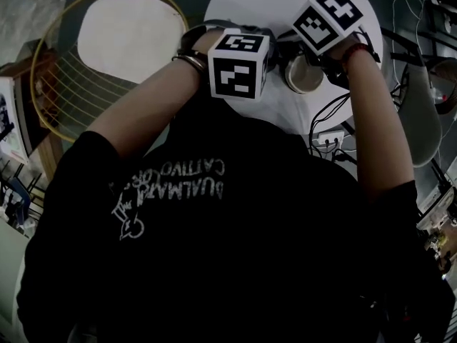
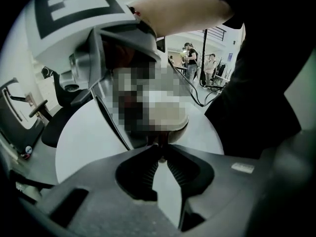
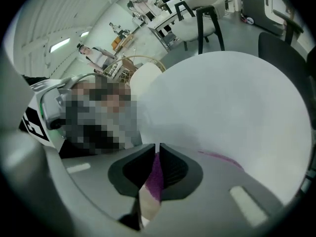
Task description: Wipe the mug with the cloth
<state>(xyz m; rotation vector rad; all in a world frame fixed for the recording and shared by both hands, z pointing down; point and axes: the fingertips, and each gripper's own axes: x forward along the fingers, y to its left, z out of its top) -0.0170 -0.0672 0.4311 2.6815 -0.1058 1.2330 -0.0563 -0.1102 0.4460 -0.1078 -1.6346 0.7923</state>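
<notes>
A beige mug (image 1: 303,76) stands on the round white table (image 1: 250,2), between the marker cubes of my two grippers. In the left gripper view the mug (image 2: 170,116) sits right past the jaws. My left gripper (image 2: 161,146) is shut on a dark, narrow part at its near side, apparently the handle. My right gripper (image 3: 157,144) is shut on a purple cloth (image 3: 157,177), which runs back between its jaws; a thin purple edge (image 3: 217,156) shows beside them. The left cube (image 1: 239,63) and right cube (image 1: 325,18) hide both sets of fingertips in the head view.
A wire-framed chair with a white cushion (image 1: 132,38) stands left of the table. Cables and a power strip (image 1: 328,140) lie on the floor at the right. A black office chair (image 2: 64,107) stands beyond the table; more chairs (image 3: 197,14) and people are further off.
</notes>
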